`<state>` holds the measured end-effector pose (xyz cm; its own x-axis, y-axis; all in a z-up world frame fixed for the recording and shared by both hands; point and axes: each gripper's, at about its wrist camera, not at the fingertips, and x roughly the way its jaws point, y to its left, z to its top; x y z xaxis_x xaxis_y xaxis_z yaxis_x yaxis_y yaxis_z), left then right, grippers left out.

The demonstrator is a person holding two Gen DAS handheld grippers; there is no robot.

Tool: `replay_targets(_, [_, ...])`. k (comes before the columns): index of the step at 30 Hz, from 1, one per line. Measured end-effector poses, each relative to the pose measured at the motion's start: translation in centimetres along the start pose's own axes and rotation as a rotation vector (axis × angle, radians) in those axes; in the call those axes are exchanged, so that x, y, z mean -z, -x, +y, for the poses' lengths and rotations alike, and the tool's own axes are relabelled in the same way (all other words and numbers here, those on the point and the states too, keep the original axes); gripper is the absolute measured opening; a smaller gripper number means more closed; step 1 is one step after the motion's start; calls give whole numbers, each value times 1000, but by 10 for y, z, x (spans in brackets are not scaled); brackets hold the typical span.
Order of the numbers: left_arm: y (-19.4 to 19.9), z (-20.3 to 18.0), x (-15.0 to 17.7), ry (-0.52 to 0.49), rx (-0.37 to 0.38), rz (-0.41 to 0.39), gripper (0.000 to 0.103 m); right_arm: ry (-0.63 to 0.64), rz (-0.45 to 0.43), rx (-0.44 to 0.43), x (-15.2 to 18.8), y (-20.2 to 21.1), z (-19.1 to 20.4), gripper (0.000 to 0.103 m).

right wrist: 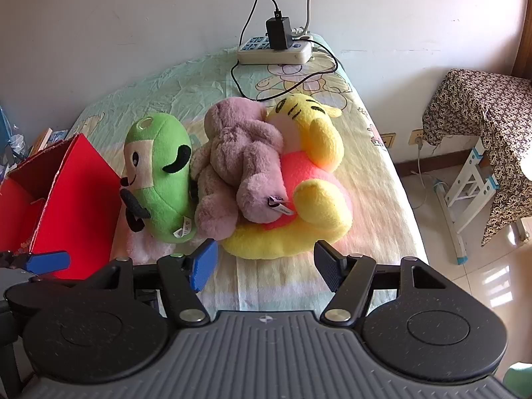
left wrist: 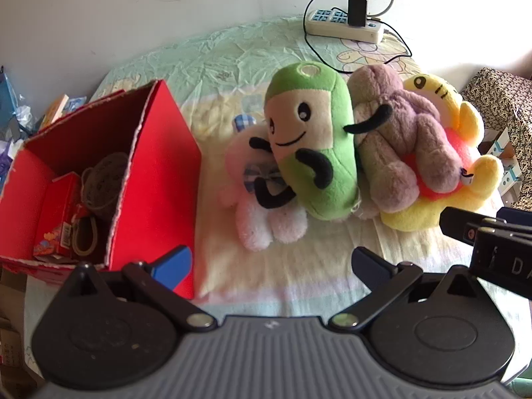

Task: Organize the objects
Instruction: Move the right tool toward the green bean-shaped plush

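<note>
Several plush toys lie in a heap on the bed: a green bean-shaped plush (left wrist: 311, 143) (right wrist: 159, 176) leaning on a pale pink plush (left wrist: 262, 199), a mauve bear (left wrist: 399, 139) (right wrist: 239, 166) and a yellow and pink plush (left wrist: 459, 173) (right wrist: 309, 196) under the bear. An open red cardboard box (left wrist: 156, 179) (right wrist: 73, 199) stands to their left, holding small red packs and a round grey item. My left gripper (left wrist: 271, 264) is open and empty, in front of the toys beside the box. My right gripper (right wrist: 266, 262) is open and empty, just in front of the yellow plush.
A white power strip (left wrist: 345, 25) (right wrist: 276, 50) with a black charger and cables lies at the far edge of the bed, by the wall. A stool draped in patterned cloth (right wrist: 482, 106) stands right of the bed. Clutter lies left of the box (left wrist: 20, 113).
</note>
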<state>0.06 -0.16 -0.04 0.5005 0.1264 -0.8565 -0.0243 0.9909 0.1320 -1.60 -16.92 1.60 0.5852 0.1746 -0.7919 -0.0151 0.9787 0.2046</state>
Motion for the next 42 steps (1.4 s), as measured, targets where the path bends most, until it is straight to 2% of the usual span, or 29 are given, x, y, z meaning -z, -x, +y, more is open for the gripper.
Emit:
replay_targets(18, [1, -1, 3, 4, -26, -15, 102, 6, 6, -30, -1, -1, -4, 67])
replay_targets(22, [2, 0, 4, 9, -22, 3, 102, 9, -6, -55, -3, 3, -5, 67])
replay_targets(26, [12, 3, -1, 3, 34, 1, 102, 3, -33, -109, -8, 13, -8, 67])
replay_targets(32, [38, 12, -12, -26, 123, -78, 102, 2, -128, -199, -29, 35, -8, 66])
replay_targets(33, [39, 10, -15, -51, 107, -99, 102, 4, -136, -211, -33, 36, -6, 66])
replay_targets(36, [39, 10, -21, -78, 146, -129, 102, 11, -147, -241, -42, 34, -2, 65])
replay_targets(37, [37, 11, -23, -80, 181, -118, 102, 11, -142, -265, -45, 31, -1, 64])
replay_targets(41, [27, 13, -27, -67, 296, -174, 102, 11, -115, -369, -55, 15, 6, 55])
replay_targets(42, [22, 13, -29, -60, 305, -170, 101, 19, -113, -389, -57, 10, 9, 55])
